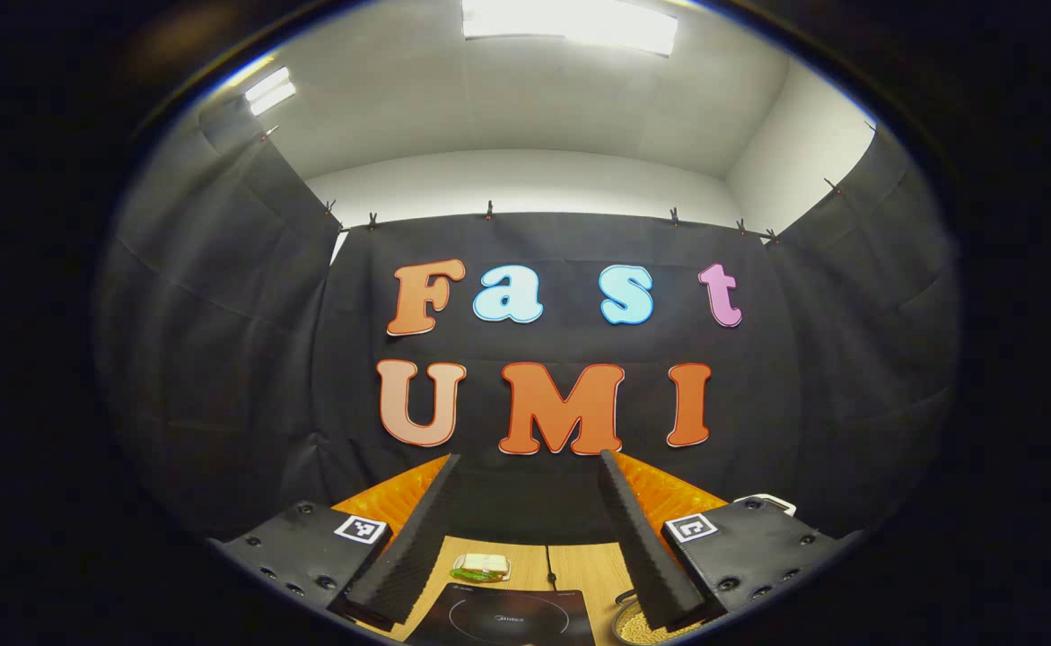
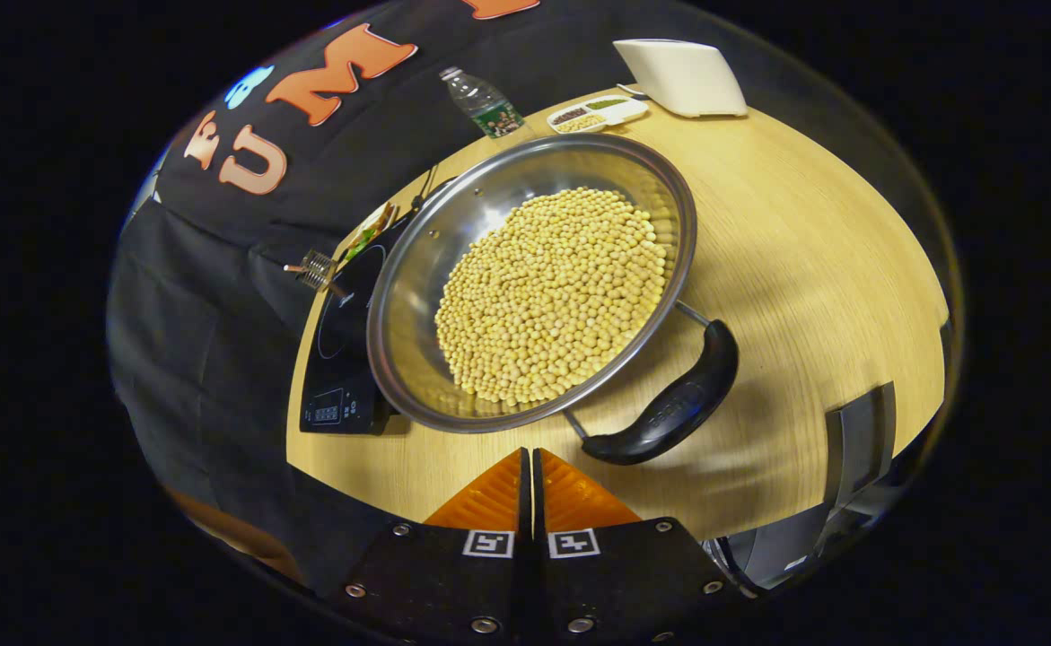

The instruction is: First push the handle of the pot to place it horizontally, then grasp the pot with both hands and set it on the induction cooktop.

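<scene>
While the left gripper (image 1: 529, 538) is held wide open w/ nothing in it, the empty, closed right gripper (image 2: 529, 475) is seen nearer the pot (image 2: 534, 278), its black handle (image 2: 669, 408) just ahead & right.

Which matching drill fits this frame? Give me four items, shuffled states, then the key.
Column one:
1. Steel pot of yellow beans
2. Black induction cooktop
3. Left gripper
4. Right gripper

Column two:
A. fingers closed together, holding nothing
B. fingers spread apart, holding nothing
C. on the wooden table, black loop handle toward the right gripper
D. flat on the table, beside and partly behind the pot

Pairs: 1-C, 2-D, 3-B, 4-A
</scene>
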Motion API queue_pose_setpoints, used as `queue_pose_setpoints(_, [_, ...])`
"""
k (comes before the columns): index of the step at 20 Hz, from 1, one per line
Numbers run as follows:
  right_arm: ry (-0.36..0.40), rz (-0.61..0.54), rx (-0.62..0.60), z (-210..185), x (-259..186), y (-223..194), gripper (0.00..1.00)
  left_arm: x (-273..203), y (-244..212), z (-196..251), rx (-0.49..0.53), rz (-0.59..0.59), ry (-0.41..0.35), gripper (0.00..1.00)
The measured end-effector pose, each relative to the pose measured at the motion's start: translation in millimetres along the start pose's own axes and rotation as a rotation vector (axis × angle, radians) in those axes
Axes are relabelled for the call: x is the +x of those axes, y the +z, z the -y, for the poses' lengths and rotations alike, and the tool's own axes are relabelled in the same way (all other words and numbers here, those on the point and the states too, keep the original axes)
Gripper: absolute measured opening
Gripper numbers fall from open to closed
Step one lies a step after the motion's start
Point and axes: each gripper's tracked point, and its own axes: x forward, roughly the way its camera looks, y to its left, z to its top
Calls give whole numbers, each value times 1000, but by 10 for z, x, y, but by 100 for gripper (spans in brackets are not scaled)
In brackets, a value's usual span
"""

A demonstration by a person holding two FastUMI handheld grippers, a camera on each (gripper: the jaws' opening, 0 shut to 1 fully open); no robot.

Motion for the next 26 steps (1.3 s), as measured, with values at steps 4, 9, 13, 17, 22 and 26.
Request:
queue_pose_setpoints(4, [13,-16,78,47,33,126,0,38,-14,-32,10,-1,14,97])
queue_pose_setpoints(9, [5,-21,105,152,32,208,0,6,-32,93,-7,8,-32,98])
queue_pose_setpoints(13, [-24,8,117,288,-5,330,0,-6,4,66,10,34,-24,97])
queue_pose_setpoints(17, [-70,48,119,449,-51,482,0,15,-12,101,6,34,-32,97])
queue_pose_setpoints(22, [-137,89,97,596,-55,665,0,31,-156,28,-12,3,-22,98])
queue_pose_setpoints(26, [-191,116,63,722,-89,795,0,45,-161,-52,16,-5,6,97])
